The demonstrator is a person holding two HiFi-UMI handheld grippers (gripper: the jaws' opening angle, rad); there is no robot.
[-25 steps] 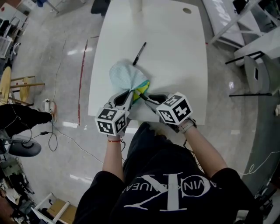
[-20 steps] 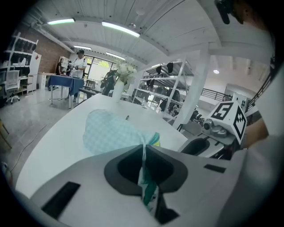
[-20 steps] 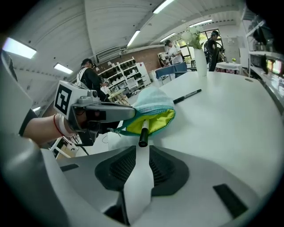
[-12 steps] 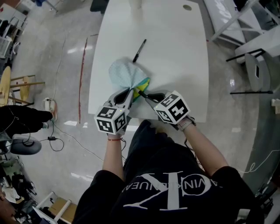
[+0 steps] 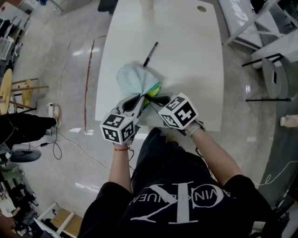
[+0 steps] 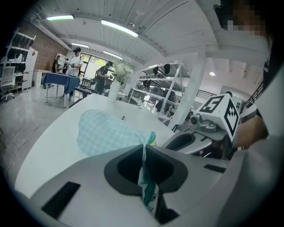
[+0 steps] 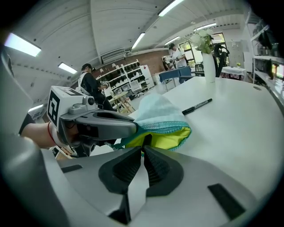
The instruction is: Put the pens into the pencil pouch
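A light-blue checked pencil pouch (image 5: 134, 79) with a yellow-green lining (image 7: 166, 141) lies on the white table (image 5: 186, 69) near its front edge. My left gripper (image 5: 140, 98) is shut on the pouch's teal rim (image 6: 145, 170) and holds its mouth up. My right gripper (image 5: 150, 98) sits at the mouth from the right. Its jaws have just been closing and now stand shut, with nothing showing between the pads. A short dark stub (image 7: 146, 140), seemingly a pen's end, pokes from the lining right at its tips (image 7: 143, 149). A black pen (image 5: 150, 54) lies loose beyond the pouch.
A white vase of flowers (image 7: 205, 53) stands at the table's far end, near a small round hole (image 5: 200, 8). The table's front edge runs just under both grippers. Chairs and shelving (image 5: 274, 60) stand to the right; people stand far off.
My right gripper has slid left up to the pouch mouth and its jaws have narrowed. The dark pen seen between it and the pouch has gone inside. Left gripper and pouch stayed put.
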